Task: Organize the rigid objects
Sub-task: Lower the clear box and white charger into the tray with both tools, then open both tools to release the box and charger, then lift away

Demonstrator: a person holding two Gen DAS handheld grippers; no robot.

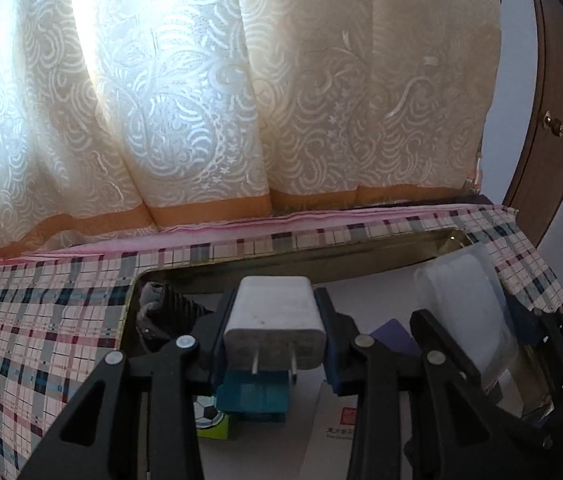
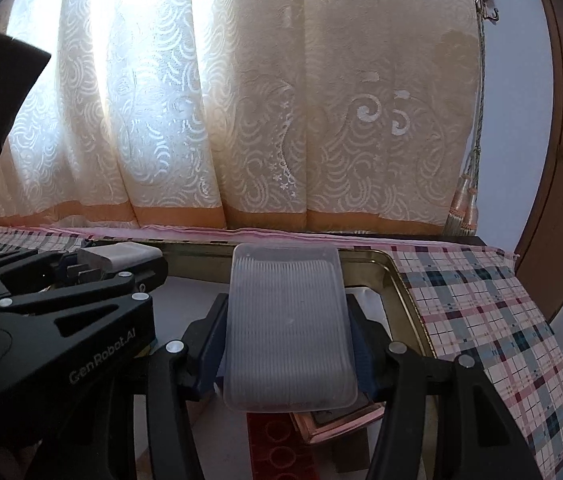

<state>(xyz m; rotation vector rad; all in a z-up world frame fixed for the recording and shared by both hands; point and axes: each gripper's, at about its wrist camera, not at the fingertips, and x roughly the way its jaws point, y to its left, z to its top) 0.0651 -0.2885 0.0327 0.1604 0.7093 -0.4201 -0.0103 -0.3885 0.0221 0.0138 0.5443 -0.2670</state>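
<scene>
Tray (image 1: 361, 258) rim skirts left gripper (image 1: 275, 312) clamping charger (image 1: 273, 316).

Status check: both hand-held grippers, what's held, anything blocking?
Left hand-held gripper clamps charger. Right hand-held gripper clamps swab box. Both above tray; small boxes crowd it below.

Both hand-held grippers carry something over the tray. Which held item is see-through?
The clear plastic box in the right hand-held gripper; rows of thin sticks show through its lid. The left hand-held gripper holds an opaque white charger plug.
</scene>
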